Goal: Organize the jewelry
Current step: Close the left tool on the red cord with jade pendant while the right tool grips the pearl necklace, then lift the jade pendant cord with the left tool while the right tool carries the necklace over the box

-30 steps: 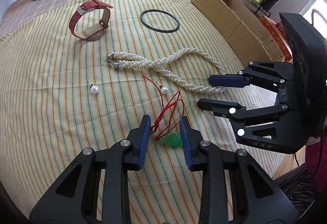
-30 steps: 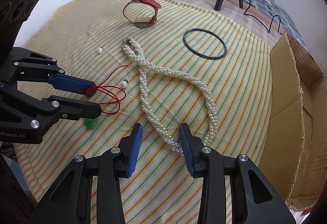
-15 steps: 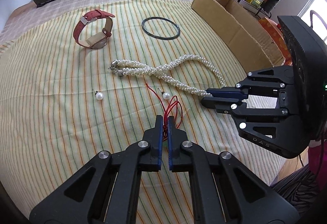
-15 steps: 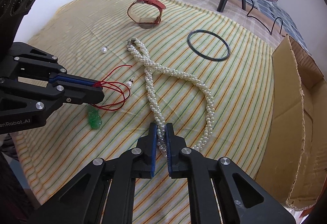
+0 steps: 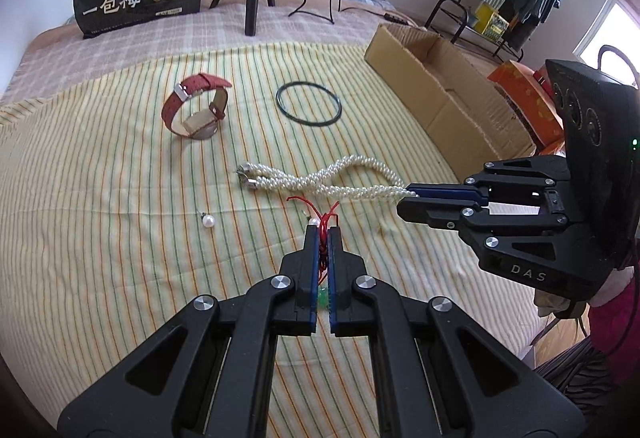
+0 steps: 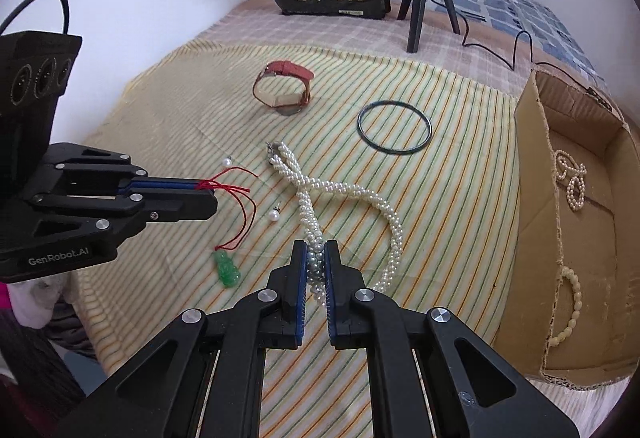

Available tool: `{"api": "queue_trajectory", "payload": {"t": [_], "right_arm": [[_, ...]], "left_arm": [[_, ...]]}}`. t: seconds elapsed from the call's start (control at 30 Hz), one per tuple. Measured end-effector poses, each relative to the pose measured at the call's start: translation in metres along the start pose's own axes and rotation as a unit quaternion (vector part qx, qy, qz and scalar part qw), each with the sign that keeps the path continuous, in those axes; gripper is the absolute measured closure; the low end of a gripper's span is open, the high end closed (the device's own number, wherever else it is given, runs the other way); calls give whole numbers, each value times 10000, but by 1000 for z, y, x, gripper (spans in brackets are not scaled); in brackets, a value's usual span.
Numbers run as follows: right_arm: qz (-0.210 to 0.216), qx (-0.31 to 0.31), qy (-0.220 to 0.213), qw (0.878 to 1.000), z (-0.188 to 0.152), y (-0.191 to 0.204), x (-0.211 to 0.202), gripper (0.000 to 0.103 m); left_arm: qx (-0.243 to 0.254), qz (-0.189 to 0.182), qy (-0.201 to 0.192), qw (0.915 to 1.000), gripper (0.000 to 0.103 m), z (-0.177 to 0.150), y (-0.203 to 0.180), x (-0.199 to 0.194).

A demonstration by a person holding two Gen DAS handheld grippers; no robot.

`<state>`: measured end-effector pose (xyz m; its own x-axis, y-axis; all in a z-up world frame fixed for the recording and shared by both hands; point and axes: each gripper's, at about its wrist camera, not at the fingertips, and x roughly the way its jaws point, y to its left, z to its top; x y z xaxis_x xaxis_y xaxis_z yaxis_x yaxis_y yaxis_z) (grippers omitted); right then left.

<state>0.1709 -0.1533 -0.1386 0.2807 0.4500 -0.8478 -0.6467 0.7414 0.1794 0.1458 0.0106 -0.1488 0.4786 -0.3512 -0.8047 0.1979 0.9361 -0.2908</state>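
Pearl necklace (image 6: pixel 320 194) pinched in closed right gripper (image 6: pixel 315 252); left gripper (image 5: pixel 324 234) clamped on red cord (image 6: pixel 240 194), green pendant (image 6: pixel 227 269) dangling.

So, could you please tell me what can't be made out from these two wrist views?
- Green pendant, left wrist view: mostly hidden between the left gripper fingers.
- Pearl necklace where it is gripped, right wrist view: covered by the right gripper fingers.
- Cardboard box, right wrist view: its far end is cut off by the frame edge.
- Watch face, both views: turned down, too small to read.
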Motion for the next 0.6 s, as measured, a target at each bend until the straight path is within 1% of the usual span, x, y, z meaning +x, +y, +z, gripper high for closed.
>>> {"api": "queue_trajectory", "payload": {"t": [0.27,0.47,0.6], "right_arm": [[-19,133,-491,9987,7,1,-31,96],[-19,247,-905,9956,12,4,-58,96],[-34,284,-1161,9928,13,6,-76,96]], "left_arm": [[-14,-133,-338,9993,102,7,-7,-26],[-36,-280,-611,9977,102,15,-13,-48],[3,-357,-721,9968,102,17,-19,-56]]}}
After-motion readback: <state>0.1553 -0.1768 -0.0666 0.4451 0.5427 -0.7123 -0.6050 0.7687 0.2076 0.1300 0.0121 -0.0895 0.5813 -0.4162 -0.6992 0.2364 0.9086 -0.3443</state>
